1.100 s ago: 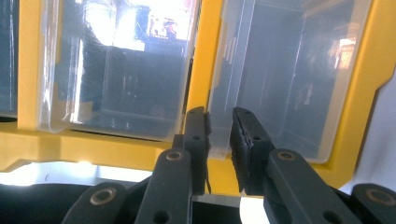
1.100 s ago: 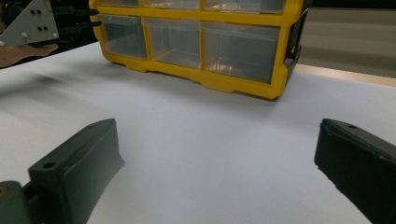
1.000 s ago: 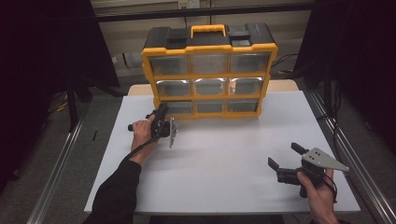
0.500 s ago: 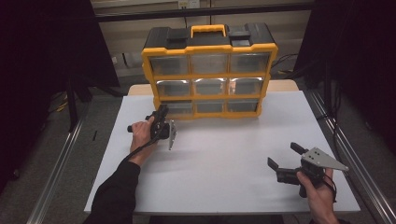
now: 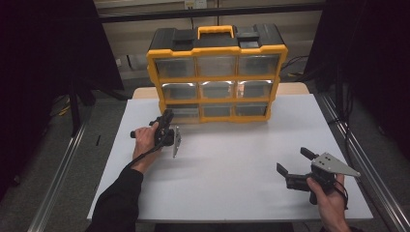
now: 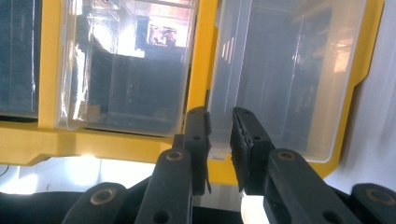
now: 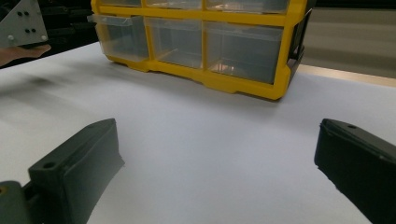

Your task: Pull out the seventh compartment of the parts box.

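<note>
one drawer [image 6: 280, 84] sits right ahead of the left gripper [image 6: 219, 135] — jaws nearly shut, gripping nothing.

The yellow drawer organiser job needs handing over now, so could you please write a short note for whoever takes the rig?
Left gripper: at the bottom-left drawer of the organiser, jaws nearly shut at its front lip; a firm grip cannot be confirmed.
Right gripper: open, holding nothing, above the table at its near right.
Done: bottom-left drawer sits slightly forward.
Left: probably pull it out; the other drawers look shut.
</note>
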